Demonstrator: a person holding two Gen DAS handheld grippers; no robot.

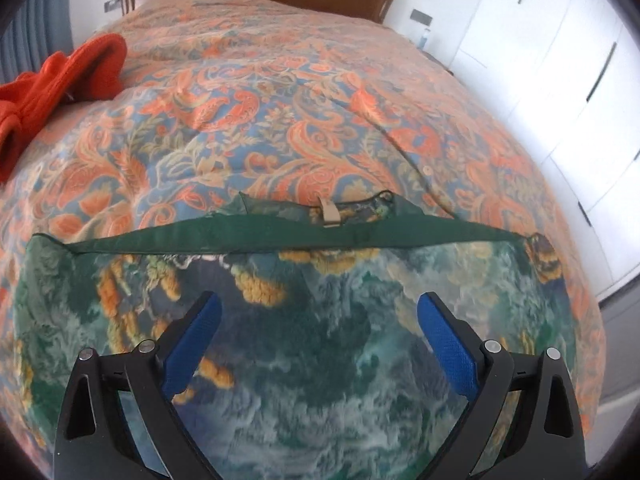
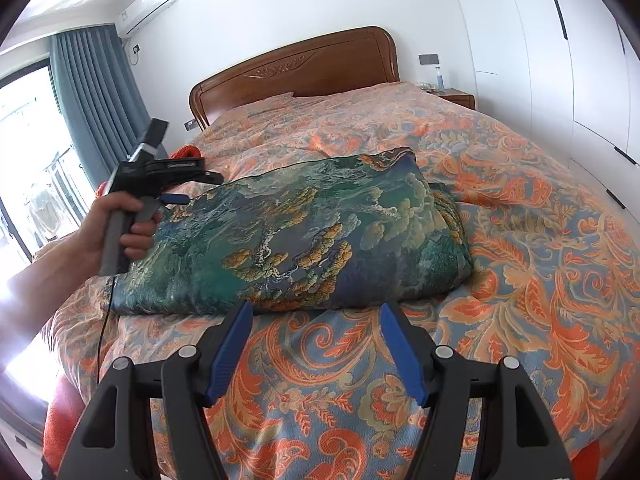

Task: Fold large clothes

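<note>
A large green garment with a blue, white and gold landscape print (image 2: 304,240) lies folded in a thick rectangle on the bed. In the left wrist view it (image 1: 304,352) fills the lower half, with a plain green band and a small tag along its far edge. My left gripper (image 1: 318,306) hovers open and empty above it; it also shows in the right wrist view (image 2: 188,190), held by a hand over the garment's left end. My right gripper (image 2: 316,310) is open and empty, just in front of the garment's near edge.
The bed has an orange and blue paisley cover (image 2: 520,260) and a wooden headboard (image 2: 296,68). An orange-red garment (image 1: 60,80) lies at the bed's left side. White wardrobes (image 2: 560,60) stand to the right, a nightstand (image 2: 458,98) beside the headboard, curtains (image 2: 96,96) at the left.
</note>
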